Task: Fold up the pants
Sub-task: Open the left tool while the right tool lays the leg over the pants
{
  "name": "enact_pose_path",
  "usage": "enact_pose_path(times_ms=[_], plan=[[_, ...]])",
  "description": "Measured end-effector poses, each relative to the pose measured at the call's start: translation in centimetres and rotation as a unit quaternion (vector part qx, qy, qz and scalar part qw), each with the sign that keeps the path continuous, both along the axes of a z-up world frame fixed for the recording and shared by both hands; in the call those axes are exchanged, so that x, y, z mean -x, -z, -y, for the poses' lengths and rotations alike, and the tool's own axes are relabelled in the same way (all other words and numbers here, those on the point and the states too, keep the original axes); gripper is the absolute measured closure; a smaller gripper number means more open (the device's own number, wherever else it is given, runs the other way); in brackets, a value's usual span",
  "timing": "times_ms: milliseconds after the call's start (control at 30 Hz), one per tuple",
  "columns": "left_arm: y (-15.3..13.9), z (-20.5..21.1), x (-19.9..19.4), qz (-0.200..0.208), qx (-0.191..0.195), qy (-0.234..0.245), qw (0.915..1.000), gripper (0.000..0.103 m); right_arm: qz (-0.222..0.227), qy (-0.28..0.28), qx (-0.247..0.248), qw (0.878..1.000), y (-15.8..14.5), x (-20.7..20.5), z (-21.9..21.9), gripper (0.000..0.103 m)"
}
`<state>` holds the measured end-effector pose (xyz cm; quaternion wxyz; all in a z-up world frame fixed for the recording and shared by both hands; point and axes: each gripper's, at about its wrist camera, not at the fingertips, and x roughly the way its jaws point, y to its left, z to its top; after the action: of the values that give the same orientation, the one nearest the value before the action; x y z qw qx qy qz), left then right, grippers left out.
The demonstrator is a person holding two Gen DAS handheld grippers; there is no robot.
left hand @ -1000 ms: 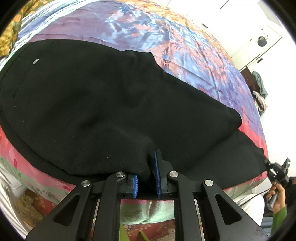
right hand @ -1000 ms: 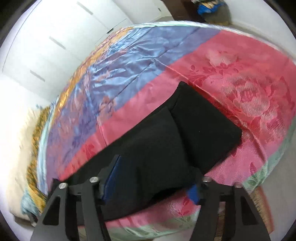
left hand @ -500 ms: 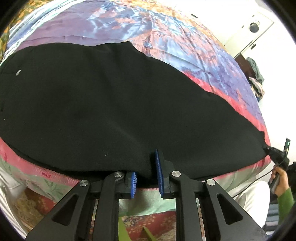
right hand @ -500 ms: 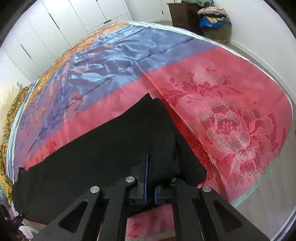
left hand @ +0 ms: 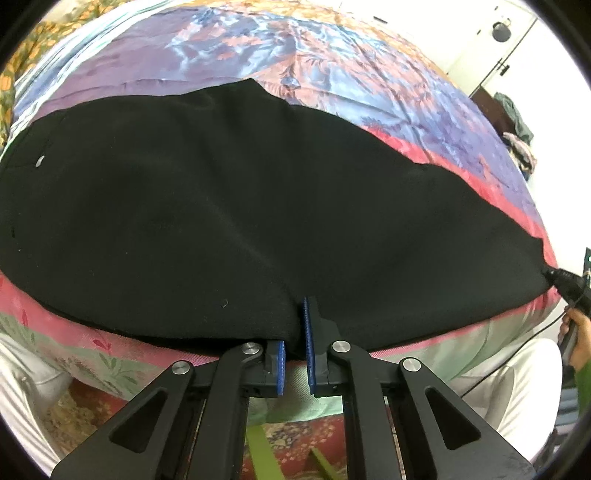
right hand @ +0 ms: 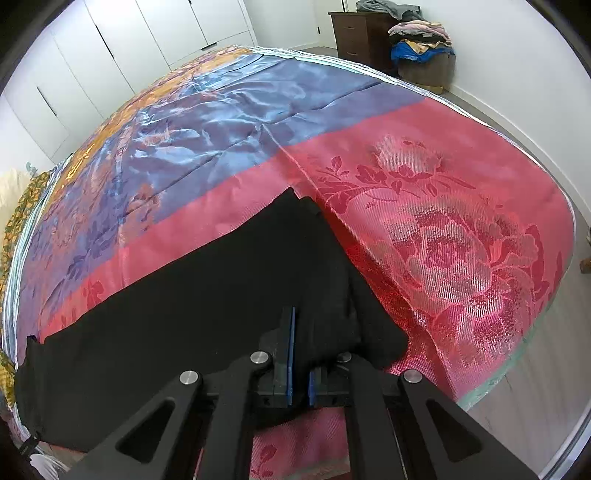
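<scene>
Black pants (left hand: 229, 206) lie spread flat along the near edge of the bed's satin floral bedspread (left hand: 332, 55), legs running right. Left gripper (left hand: 293, 343) is pinched nearly closed on a fold of the pants' near edge. Right gripper (right hand: 300, 354) is clamped tight on the leg-end fabric, over the pink rose section. Clothes pile (right hand: 421, 40) sits far right.

Black fabric pants (left hand: 221, 206) cover bed's near edge; beyond them glossy floral satin bedspread (right hand: 424, 206) lies bare to far edge. Dark wooden dresser (right hand: 360, 35) w/ clothes pile (right hand: 421, 37) stands past bed's far corner.
</scene>
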<state>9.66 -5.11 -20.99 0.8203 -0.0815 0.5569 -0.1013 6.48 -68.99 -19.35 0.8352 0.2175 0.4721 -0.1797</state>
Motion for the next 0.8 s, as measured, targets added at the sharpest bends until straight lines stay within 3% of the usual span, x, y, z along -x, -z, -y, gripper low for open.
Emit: enact_pose_path(times_ms=[33,100,133,167,200,233,267,333,433,533,600,667,733,800], plan=[[-0.1,0.2,-0.1,-0.004,-0.007,0.003,1.0000,0.094,0.000,0.000,0.001,1.000,0.0,0.0,0.0,0.098],[-0.4,0.3,0.0,-0.005,-0.025,0.005,0.9997,0.075,0.000,0.002,0.006,1.000,-0.2,0.2,-0.1,0.095],[-0.8,0.3,0.2,-0.009,-0.038,0.010,0.9992,0.067,0.004,0.003,0.009,1.000,-0.5,0.4,0.0,0.085],[-1.2,0.0,0.7,-0.009,-0.045,0.015,0.9988,0.047,0.005,0.005,0.012,1.000,-0.8,0.6,0.0,0.070],[-1.7,-0.2,1.2,-0.006,-0.050,0.019,0.9985,0.034,0.010,0.007,0.012,1.000,-1.0,1.0,0.2,0.061],[-2.5,-0.7,1.9,0.004,-0.051,0.022,0.9984,0.033,0.022,0.008,0.006,1.000,-1.4,1.5,0.5,0.046],[-3.1,-1.0,2.5,0.011,-0.052,0.026,0.9983,0.033,0.033,0.012,0.006,0.999,-2.0,2.2,0.9,0.042],[-4.5,-1.6,3.6,0.030,-0.061,0.030,0.9972,0.033,0.035,0.034,0.027,0.998,-2.9,3.5,1.6,0.038],[-7.5,-2.0,4.1,0.092,-0.071,0.025,0.9929,0.032,0.063,0.071,0.024,0.995,-4.5,5.8,3.1,0.038],[-9.3,-1.6,2.8,0.139,-0.071,0.021,0.9875,0.023,0.094,0.092,-0.054,0.990,-5.0,7.5,4.8,0.038],[-9.3,-0.9,1.0,0.149,-0.073,0.016,0.9859,0.023,0.121,0.103,-0.126,0.979,-4.5,8.2,5.4,0.038],[-8.9,-0.3,-0.6,0.153,-0.067,0.012,0.9859,0.023,0.145,0.105,-0.215,0.960,-3.2,8.5,5.4,0.038],[-8.0,0.1,-1.9,0.146,-0.058,0.011,0.9875,0.023,0.145,0.099,-0.265,0.948,-1.8,8.1,4.7,0.038],[-7.6,0.3,-2.7,0.138,-0.058,0.008,0.9887,0.023,0.133,0.099,-0.271,0.948,-0.9,7.7,4.1,0.038]])
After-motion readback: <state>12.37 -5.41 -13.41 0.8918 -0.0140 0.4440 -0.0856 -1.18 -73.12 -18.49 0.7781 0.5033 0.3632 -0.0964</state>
